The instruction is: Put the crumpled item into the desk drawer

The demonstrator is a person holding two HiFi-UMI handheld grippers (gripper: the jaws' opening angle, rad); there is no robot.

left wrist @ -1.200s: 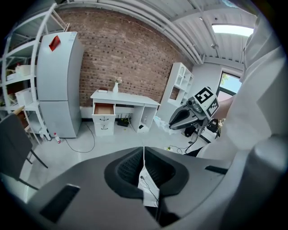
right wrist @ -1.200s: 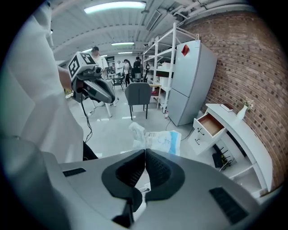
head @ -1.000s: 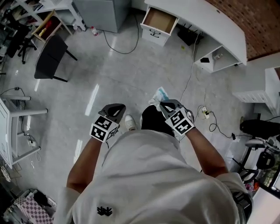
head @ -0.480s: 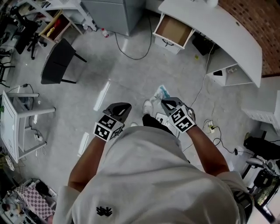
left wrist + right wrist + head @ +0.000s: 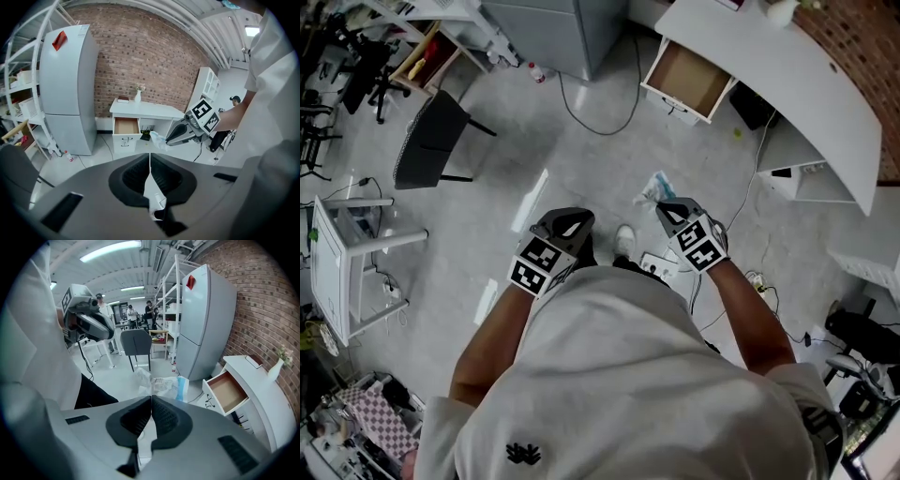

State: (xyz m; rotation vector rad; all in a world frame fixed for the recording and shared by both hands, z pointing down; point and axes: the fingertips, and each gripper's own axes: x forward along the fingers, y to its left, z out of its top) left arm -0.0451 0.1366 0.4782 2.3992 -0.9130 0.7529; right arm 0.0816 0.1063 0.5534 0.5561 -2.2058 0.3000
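Observation:
A crumpled white and blue plastic wrapper (image 5: 165,383) sticks out past the tips of my right gripper (image 5: 151,398), which is shut on it. In the head view the wrapper (image 5: 653,188) hangs off the right gripper (image 5: 667,207) over the floor, well short of the desk. The white desk (image 5: 787,75) stands ahead on the right, its wooden-bottomed drawer (image 5: 688,79) pulled open and bare inside. My left gripper (image 5: 570,219) is shut with nothing in it, level with the right one. In the left gripper view its jaws (image 5: 150,157) meet, and beyond them are the drawer (image 5: 125,125) and the wrapper (image 5: 156,139).
A black chair (image 5: 431,141) stands on the left and a grey fridge (image 5: 553,28) at the back. Cables and a power strip (image 5: 661,267) lie on the floor by the person's feet. A white table frame (image 5: 347,262) stands at the far left. People stand far off in the right gripper view.
The person has walked toward the desk, so the open drawer sits closer and further right in the head view. Both grippers keep their hold and spacing.

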